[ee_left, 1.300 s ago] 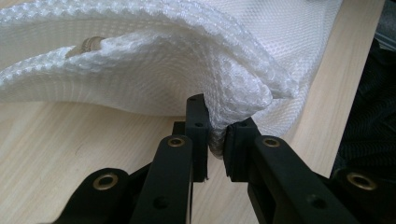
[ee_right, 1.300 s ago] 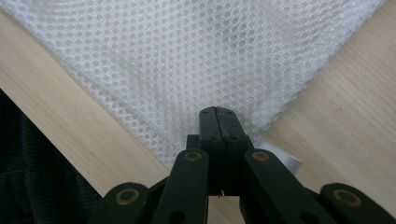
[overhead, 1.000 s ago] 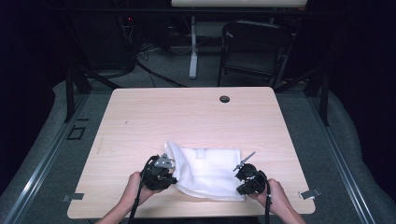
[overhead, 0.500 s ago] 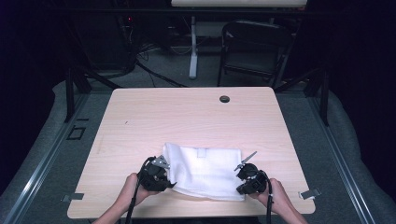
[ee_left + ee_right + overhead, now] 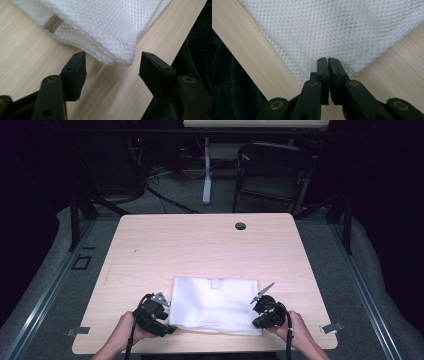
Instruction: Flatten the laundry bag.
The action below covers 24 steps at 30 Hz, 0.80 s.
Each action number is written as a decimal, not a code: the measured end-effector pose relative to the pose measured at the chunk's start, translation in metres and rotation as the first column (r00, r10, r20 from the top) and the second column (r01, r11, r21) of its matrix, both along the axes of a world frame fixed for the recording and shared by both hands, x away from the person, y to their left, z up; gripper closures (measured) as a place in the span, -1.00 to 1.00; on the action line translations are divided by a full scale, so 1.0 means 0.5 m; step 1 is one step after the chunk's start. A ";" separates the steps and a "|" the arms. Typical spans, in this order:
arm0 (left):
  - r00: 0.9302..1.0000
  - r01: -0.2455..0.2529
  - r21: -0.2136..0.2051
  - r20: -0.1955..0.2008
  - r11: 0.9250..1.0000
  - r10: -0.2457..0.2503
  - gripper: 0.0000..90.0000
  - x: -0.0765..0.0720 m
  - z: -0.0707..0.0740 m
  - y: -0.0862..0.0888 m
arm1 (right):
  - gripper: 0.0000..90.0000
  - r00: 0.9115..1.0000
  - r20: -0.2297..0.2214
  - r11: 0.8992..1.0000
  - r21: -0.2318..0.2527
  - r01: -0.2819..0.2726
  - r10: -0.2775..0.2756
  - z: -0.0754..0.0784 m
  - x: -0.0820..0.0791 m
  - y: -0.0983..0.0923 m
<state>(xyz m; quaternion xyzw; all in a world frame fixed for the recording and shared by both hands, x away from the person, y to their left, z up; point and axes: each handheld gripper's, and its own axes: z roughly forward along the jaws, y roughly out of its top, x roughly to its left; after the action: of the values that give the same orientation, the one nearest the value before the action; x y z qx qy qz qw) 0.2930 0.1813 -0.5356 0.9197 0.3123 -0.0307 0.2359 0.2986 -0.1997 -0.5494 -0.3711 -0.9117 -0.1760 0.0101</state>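
Note:
A white mesh cloth [image 5: 215,305] lies flat and folded near the table's front edge. At its left near corner my left gripper [image 5: 168,321] is open. Its jaws have just been opening, and the cloth's layered corner [image 5: 117,53] lies just beyond the pads, touching neither. In the left gripper view the gripper [image 5: 113,62] stands over bare wood. My right gripper [image 5: 257,315] sits at the cloth's right near corner. In the right gripper view it [image 5: 327,61] is shut, its tips pinching the mesh [image 5: 337,30] at that corner.
The light wood table [image 5: 200,250] stretches away beyond the cloth, with a dark grommet hole [image 5: 240,226] near its far edge. A small tag [image 5: 216,283] sits on the cloth's far edge. A folding chair [image 5: 270,170] stands behind the table.
The left jaws opened and let go of the cloth, whose raised left side dropped flat. The left gripper drew back a little to the left. The right gripper stayed put.

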 end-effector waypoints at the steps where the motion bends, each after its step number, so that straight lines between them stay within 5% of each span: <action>1: 1.000 -0.017 -0.006 0.006 1.000 0.017 -0.20 -0.002 0.004 0.008 | 0.87 1.000 -0.007 1.000 -0.012 -0.019 0.019 0.004 0.001 0.000; 4: 0.998 -0.058 -0.045 0.036 0.997 0.059 -0.28 -0.003 0.021 0.029 | 0.73 1.000 0.007 0.998 0.057 -0.024 0.024 0.017 0.001 -0.005; 7: 0.993 -0.079 -0.078 0.077 0.994 0.085 -0.43 -0.002 0.034 0.029 | 0.47 0.998 0.059 0.997 0.076 -0.012 0.008 0.034 0.001 -0.017; 14: 0.992 -0.020 -0.088 0.122 0.996 0.031 -0.65 0.001 0.041 -0.026 | -0.62 0.995 0.089 0.997 0.073 0.034 -0.040 0.043 0.004 -0.030; 19: 0.986 0.054 -0.084 0.160 0.995 -0.040 -0.66 0.002 0.042 -0.079 | -0.76 0.992 0.119 0.996 0.082 0.040 -0.049 0.049 0.005 -0.038; 24: 0.983 0.121 -0.062 0.147 0.991 -0.111 -0.65 0.007 0.028 -0.133 | -0.83 0.989 0.137 0.995 0.084 0.046 -0.057 0.051 0.006 -0.036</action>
<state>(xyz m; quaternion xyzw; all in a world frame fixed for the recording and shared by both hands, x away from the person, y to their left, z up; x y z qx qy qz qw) 0.2966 0.1146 -0.5216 0.9273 0.2392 0.0109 0.2877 0.3016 -0.2178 -0.5238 -0.3806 -0.8925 -0.2382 -0.0431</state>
